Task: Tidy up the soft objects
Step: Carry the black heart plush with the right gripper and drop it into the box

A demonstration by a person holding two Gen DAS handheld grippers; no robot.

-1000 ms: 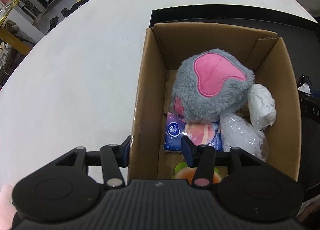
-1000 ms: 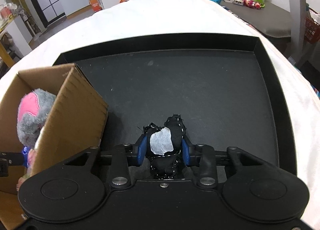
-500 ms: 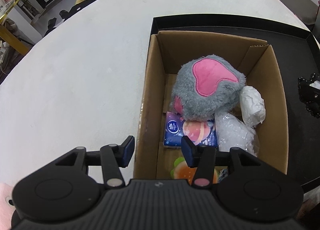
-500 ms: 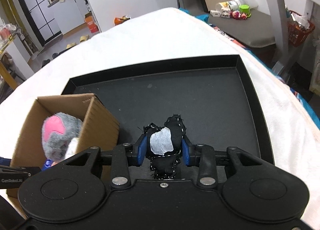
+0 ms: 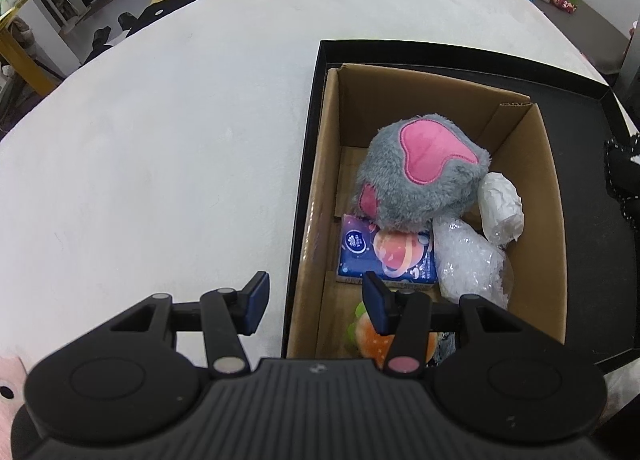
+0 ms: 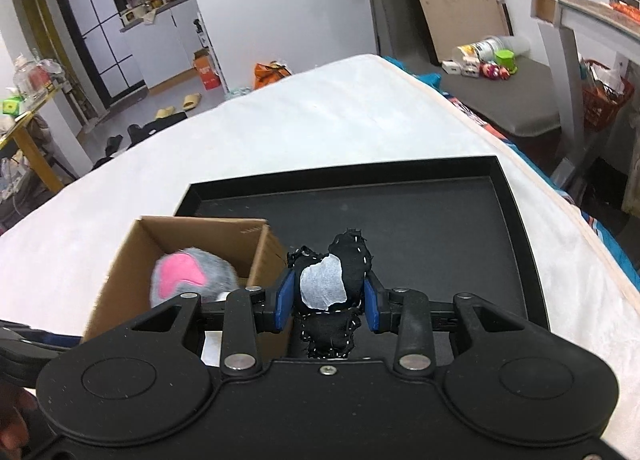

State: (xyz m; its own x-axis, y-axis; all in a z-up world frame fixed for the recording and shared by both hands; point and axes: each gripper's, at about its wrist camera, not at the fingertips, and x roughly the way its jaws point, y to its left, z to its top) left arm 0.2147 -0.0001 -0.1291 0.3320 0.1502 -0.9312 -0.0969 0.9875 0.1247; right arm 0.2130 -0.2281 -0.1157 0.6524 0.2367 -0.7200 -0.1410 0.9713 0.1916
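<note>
Cardboard box (image 5: 548, 196) holds grey plush (image 5: 416, 176), tissue pack (image 5: 384, 256), bubble wrap (image 5: 468, 260).

A cardboard box (image 5: 548, 196) stands in the left part of a tray (image 6: 516, 220), which lies on a bed (image 5: 160, 132). In the box, a plush toy (image 5: 420, 176) lies behind a tissue pack (image 5: 384, 256), with two plastic bundles (image 5: 472, 264) to their right.

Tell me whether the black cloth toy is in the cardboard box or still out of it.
Out. The black cloth toy is pinched in the right gripper, held above the black tray, beside the cardboard box.
</note>
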